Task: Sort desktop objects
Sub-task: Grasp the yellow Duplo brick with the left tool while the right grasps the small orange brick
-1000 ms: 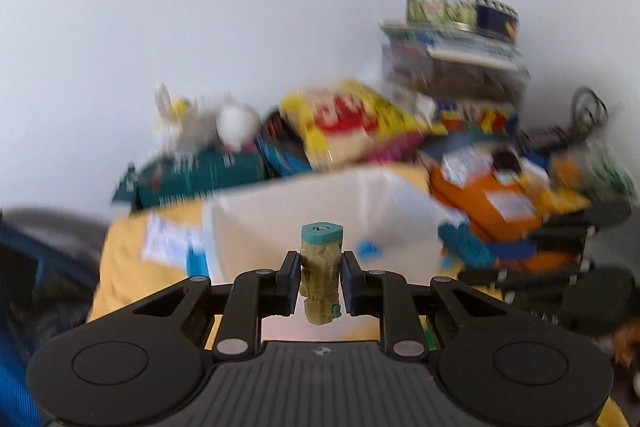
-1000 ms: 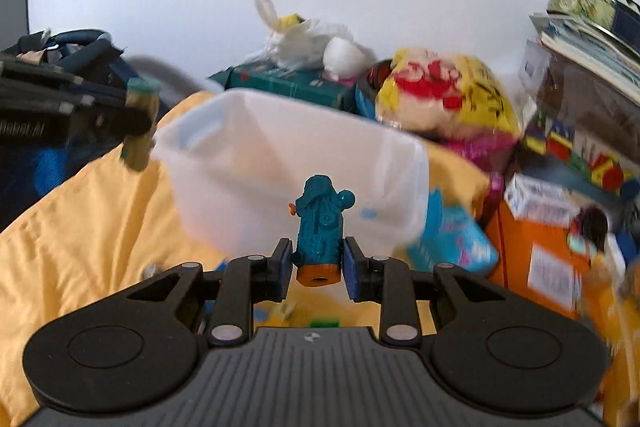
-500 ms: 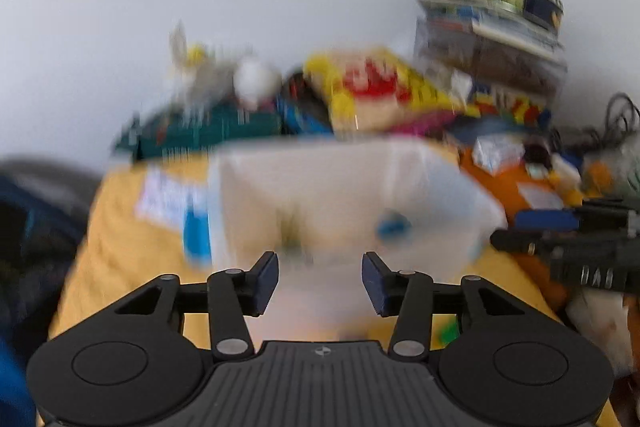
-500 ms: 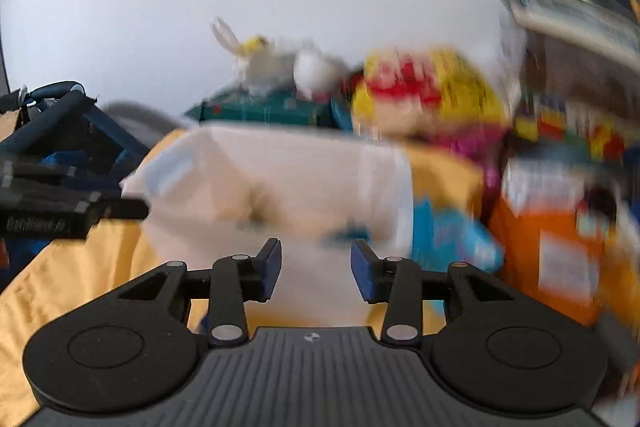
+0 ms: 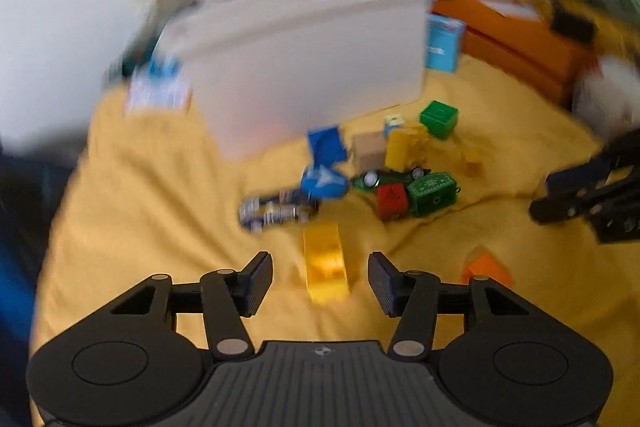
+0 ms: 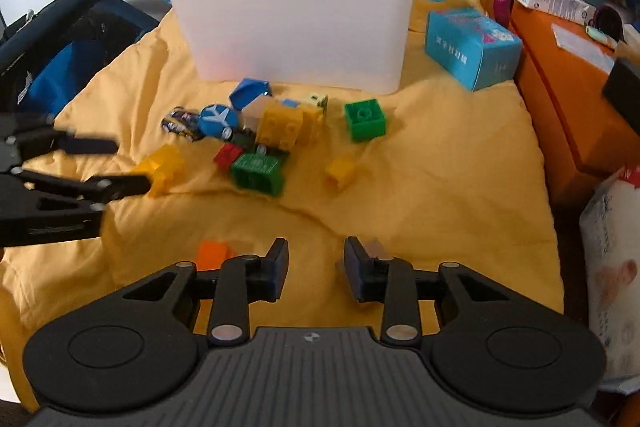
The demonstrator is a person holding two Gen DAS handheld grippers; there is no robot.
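Most sorting is still left – both the left gripper (image 5: 320,281), jaws opening around a yellow block (image 5: 325,269), and the right gripper (image 6: 316,269), jaws closing on nothing, hold nothing, and toys lie on the yellow cloth (image 6: 420,195) before the white bin (image 6: 296,11).

Translucent white bin (image 6: 296,23) upright on yellow cloth (image 6: 440,187); loose toy blocks (image 6: 280,125) and toy car (image 6: 182,123) clustered just before it.

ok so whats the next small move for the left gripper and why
Probably ease the left gripper down around the yellow block and close. Its jaws are opening with nothing gripped, and that block lies loose on the yellow cloth right between them.
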